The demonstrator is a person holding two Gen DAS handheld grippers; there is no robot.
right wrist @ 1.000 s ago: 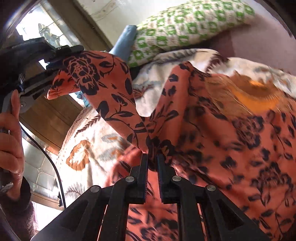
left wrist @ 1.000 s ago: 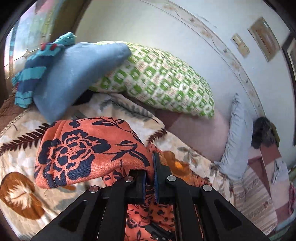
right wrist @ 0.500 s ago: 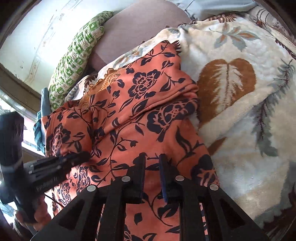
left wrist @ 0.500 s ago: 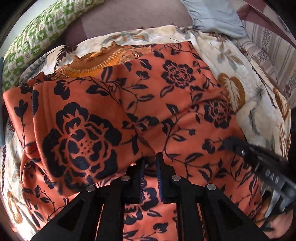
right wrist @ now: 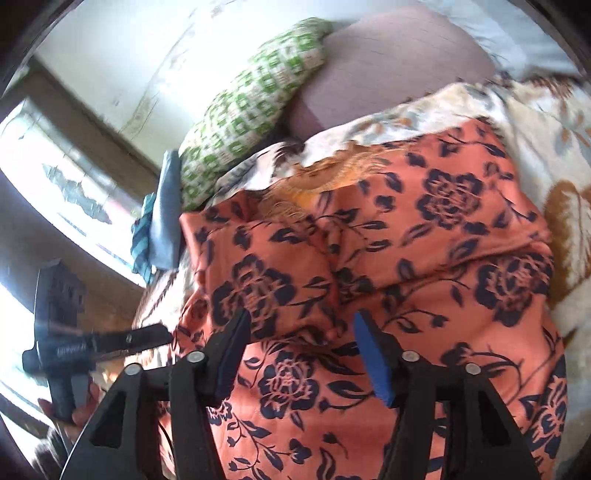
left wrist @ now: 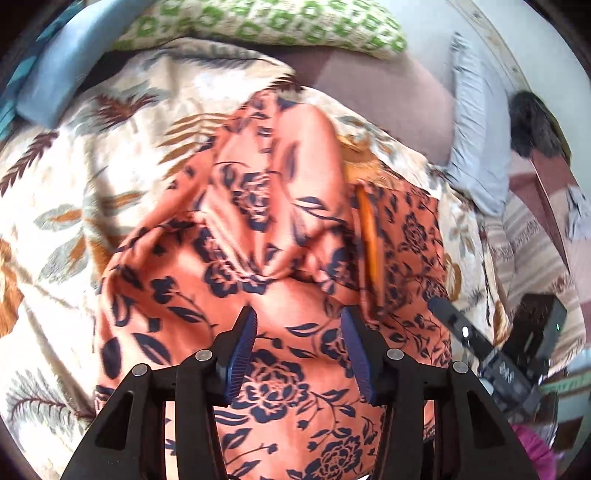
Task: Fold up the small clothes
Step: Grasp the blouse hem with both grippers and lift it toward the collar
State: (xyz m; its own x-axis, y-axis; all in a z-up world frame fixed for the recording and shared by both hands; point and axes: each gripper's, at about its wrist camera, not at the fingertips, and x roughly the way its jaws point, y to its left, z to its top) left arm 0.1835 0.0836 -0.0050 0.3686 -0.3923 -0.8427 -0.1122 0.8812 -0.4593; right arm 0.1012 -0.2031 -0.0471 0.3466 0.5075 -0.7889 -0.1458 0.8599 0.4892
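Note:
An orange garment with dark blue flowers [left wrist: 280, 229] lies in loose folds on a cream leaf-print blanket [left wrist: 74, 221]. My left gripper [left wrist: 299, 332] hovers over its near part. Its jaws are opening, and no cloth is pinched between the blue pads. In the right wrist view the same garment [right wrist: 424, 258] fills the middle. My right gripper [right wrist: 301, 332] is just above it, jaws opening, pads clear of the fabric. The right gripper's fingers [left wrist: 454, 325] show at the garment's right edge. The left gripper's fingers [right wrist: 147, 336] show at its left edge.
A green-and-white pillow [left wrist: 258, 22] and a blue pillow [left wrist: 66, 66] lie at the head of the bed. A grey-blue pillow [left wrist: 476, 147] and a dark furry thing [left wrist: 532, 125] sit to the right. A bright window [right wrist: 55, 184] is to the left. A hand [right wrist: 81, 413] holds the left gripper.
Both grippers were shut on the garment and carried its lifted edge over. Now both have opened and let go, and the cloth lies on the blanket.

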